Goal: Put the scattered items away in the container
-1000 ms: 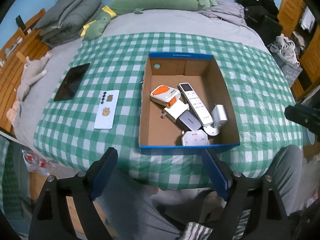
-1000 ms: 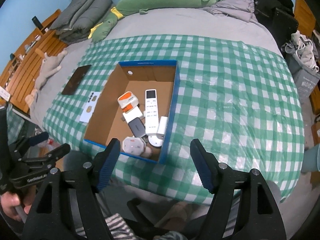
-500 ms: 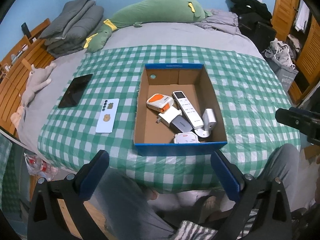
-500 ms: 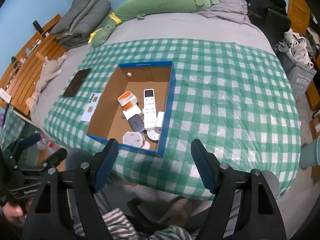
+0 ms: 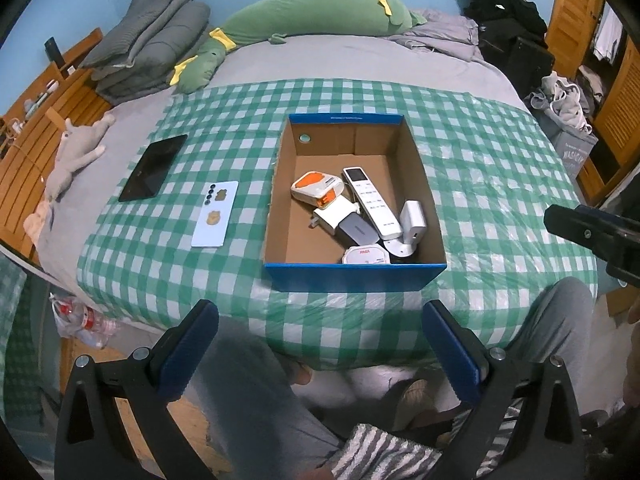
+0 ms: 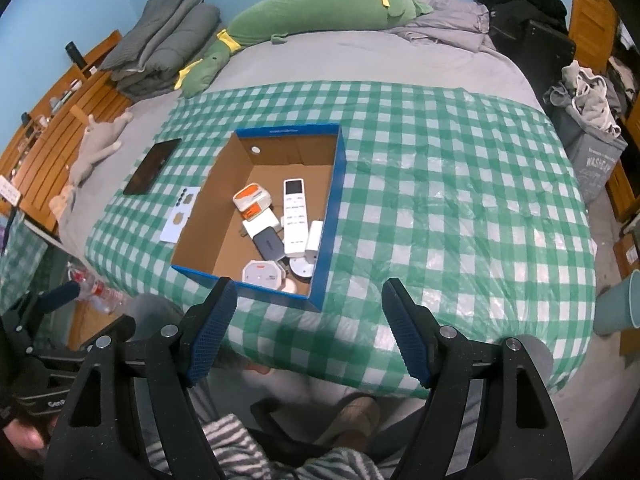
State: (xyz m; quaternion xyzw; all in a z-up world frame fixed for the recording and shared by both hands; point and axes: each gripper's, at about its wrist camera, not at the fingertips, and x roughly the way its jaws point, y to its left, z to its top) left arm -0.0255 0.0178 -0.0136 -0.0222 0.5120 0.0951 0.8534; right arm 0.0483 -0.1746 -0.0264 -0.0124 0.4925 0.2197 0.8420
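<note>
A blue-rimmed cardboard box (image 5: 356, 276) (image 6: 334, 184) sits on the green checked cloth. It holds a white remote (image 5: 372, 202) (image 6: 295, 210), an orange-and-white device (image 5: 318, 188) (image 6: 252, 199), a white charger (image 5: 332, 216), a grey power bank (image 5: 358, 232), a white camera (image 5: 412, 220) and a round white device (image 5: 366, 257). My left gripper (image 5: 320, 352) is open and empty, held back off the bed's near edge. My right gripper (image 6: 308, 332) is open and empty, also near the bed's edge.
A light blue phone (image 5: 216, 214) (image 6: 181, 216) and a dark tablet (image 5: 154, 168) (image 6: 152, 166) lie on the cloth left of the box. A green plush (image 5: 312, 12) and folded grey blankets (image 5: 148, 60) lie at the back. My knees are below the bed's edge.
Both grippers have drawn back and up from the box, so the box looks smaller and farther. The items in the box have not moved.
</note>
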